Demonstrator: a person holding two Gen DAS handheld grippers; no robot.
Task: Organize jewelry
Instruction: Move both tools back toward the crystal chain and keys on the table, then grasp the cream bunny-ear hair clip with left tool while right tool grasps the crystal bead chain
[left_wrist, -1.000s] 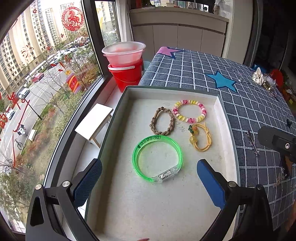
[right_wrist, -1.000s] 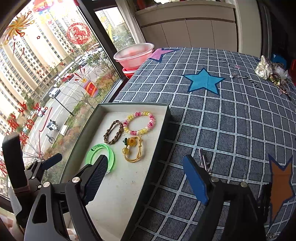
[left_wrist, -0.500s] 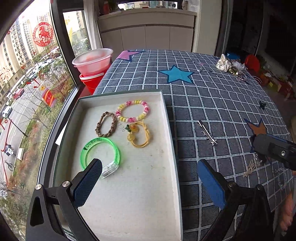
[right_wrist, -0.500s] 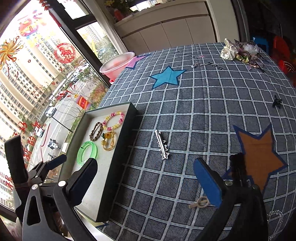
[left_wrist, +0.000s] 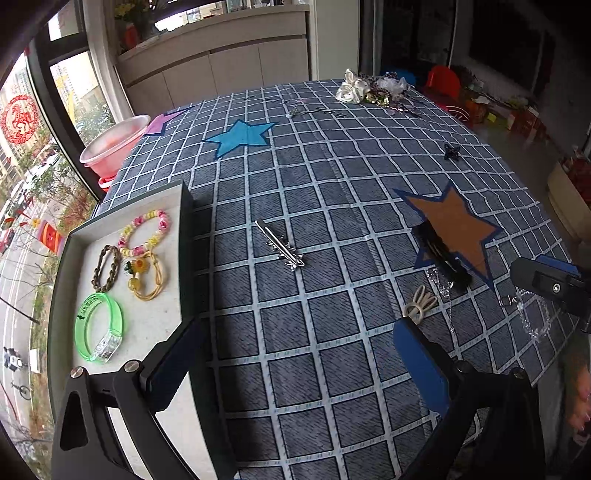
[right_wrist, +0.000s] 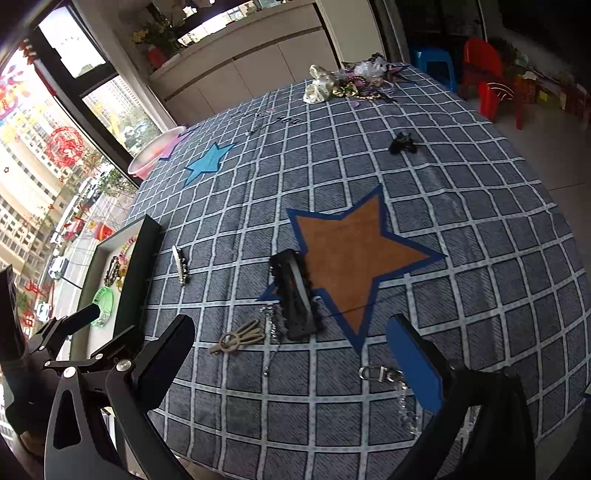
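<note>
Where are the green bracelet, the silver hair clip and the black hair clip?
green bracelet (left_wrist: 98, 328): left wrist view, on its clear clasp end.
silver hair clip (left_wrist: 279, 245): left wrist view, mid-bar.
black hair clip (right_wrist: 295, 291): right wrist view, its middle.

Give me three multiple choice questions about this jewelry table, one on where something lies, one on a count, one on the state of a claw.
1. Where does the black hair clip lie?
A. in the tray
B. at the orange star's lower left point
C. on the blue star

2. How many bracelets are in the tray?
A. two
B. four
C. six

3. What is the state of the right claw?
A. open and empty
B. shut on a chain
C. shut on the silver clip

Answers: 1 B, the clip overlaps that star's blue border. 2 B, one green, one brown, one beaded, one yellow cord. 3 A, its fingers stand wide apart over the cloth with nothing between them.
</note>
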